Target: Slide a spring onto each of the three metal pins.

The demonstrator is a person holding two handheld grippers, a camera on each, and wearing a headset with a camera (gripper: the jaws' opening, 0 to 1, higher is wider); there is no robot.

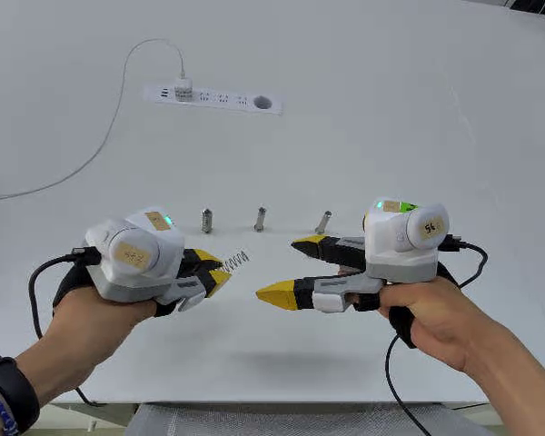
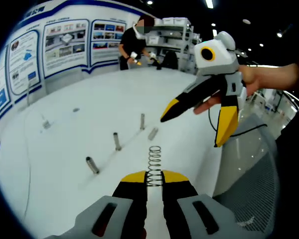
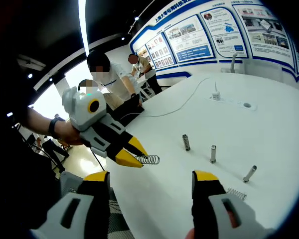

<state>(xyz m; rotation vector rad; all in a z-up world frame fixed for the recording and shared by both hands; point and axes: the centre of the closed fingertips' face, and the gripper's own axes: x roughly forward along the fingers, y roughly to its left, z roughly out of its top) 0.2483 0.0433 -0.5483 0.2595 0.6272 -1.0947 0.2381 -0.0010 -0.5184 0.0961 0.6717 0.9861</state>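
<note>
Head view: left gripper (image 1: 220, 271) pinches spring (image 1: 237, 261) by one end, coil jutting toward right gripper (image 1: 279, 268), which is spread wide, holding nothing. Three pins (image 1: 260, 218) stand in row on counter (image 1: 345, 136) just beyond both. Right gripper view: left pin (image 3: 186, 142) seems to carry spring already, though small; loose spring (image 3: 236, 194) lies on counter near right pin (image 3: 249, 173).

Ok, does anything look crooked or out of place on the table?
Yes: the rightmost short metal pin leans sideways, while the middle pin and left pin stand upright.
</note>
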